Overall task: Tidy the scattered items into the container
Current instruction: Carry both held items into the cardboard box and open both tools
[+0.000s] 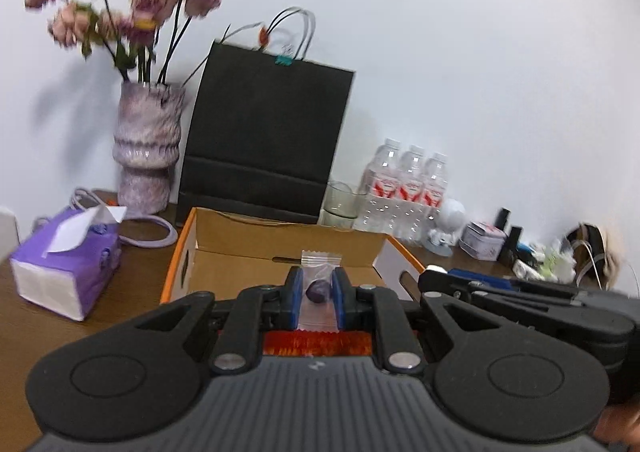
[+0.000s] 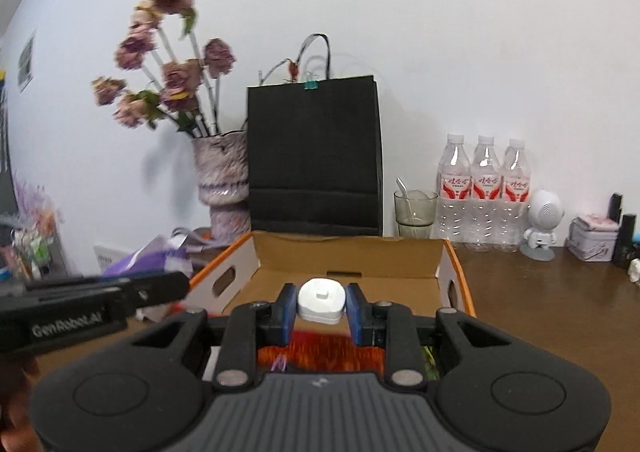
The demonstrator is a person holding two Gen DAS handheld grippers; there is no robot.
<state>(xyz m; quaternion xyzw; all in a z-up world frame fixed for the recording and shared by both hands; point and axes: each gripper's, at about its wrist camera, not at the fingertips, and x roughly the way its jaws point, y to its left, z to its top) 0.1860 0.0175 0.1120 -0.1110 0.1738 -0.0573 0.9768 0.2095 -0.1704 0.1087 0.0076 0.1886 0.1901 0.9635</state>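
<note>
Left gripper [image 1: 316,294]: clamps a clear packet [image 1: 319,276] holding a purple lump.
Right gripper [image 2: 322,304]: clamps a white cap [image 2: 321,299].
Box [image 2: 348,252]: at 12 o'clock of both, on the desk [image 2: 540,292].

A black paper bag [image 2: 314,156] stands at the back edge of the brown tabletop [image 2: 540,304], against the white wall. A green clip [image 2: 309,85] sits on its top edge. Left of the bag is a purple-white vase [image 2: 222,182] with dried pink flowers [image 2: 168,64]. Right of the bag stands a glass [image 2: 415,212] with a spoon inside, then 3 water bottles [image 2: 484,192] in a row, a small white figure [image 2: 542,226] and a small tin [image 2: 592,238]. Near the left edge lies a purple tissue pack [image 1: 66,260].
</note>
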